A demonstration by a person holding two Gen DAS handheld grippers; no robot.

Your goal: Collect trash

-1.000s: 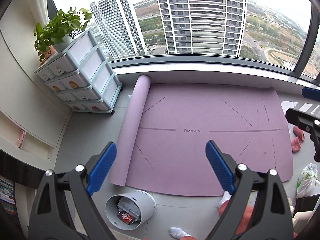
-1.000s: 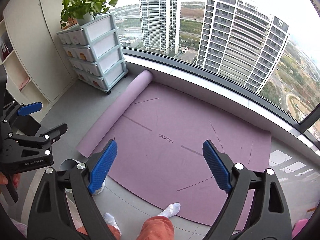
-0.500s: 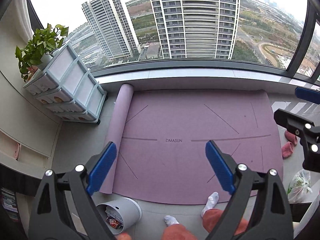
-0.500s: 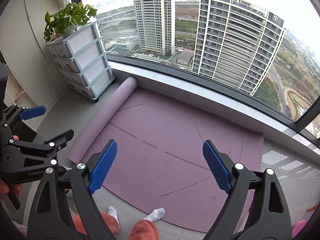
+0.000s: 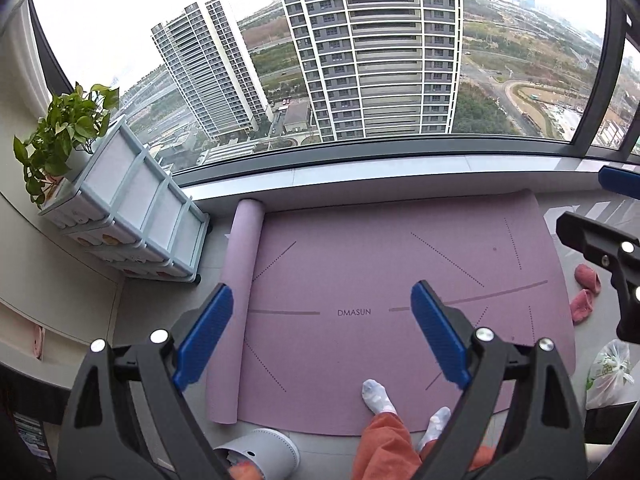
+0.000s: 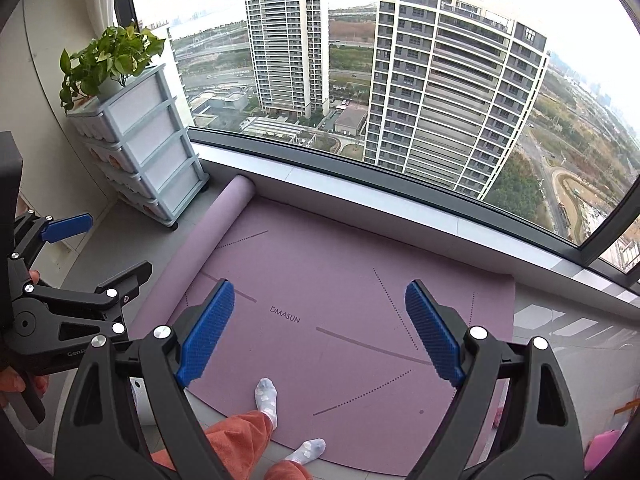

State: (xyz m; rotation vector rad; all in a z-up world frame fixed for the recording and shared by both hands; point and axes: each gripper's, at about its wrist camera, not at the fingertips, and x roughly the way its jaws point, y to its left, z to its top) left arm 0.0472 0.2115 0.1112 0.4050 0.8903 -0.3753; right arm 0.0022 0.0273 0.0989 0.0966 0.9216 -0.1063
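I hold two pairs of black tongs with blue ribbed pads, one in each hand, above a floor by a curved window high over the city. My left tongs (image 5: 320, 336) are spread wide with nothing between the pads, and my right tongs (image 6: 318, 332) are spread the same way, also empty. Below me lies a large mauve yoga mat (image 5: 400, 280) printed with the word DMASUN, its left end rolled into a tube; my feet in pale patterned socks stand on its near edge. I judge the collecting has barely begun, since neither tool carries anything. The trash I can make out sits in a round white plastic waste bin (image 5: 276, 446) tipped on its side on the grey floor just off the mat's near left corner; something orange-red shows in its mouth, but I cannot tell what the pieces are. At the right edge of the left view, a knotted white plastic bag with green print (image 5: 608, 372) rests on the floor, seemingly filled, beside two small pink cloth items (image 5: 584, 292) that may be socks. Still to do, as I judge it: right the bin and gather the loose items. A pale blue plastic drawer unit (image 6: 148, 140) topped with a green potted plant (image 6: 108, 56) stands in the left corner.
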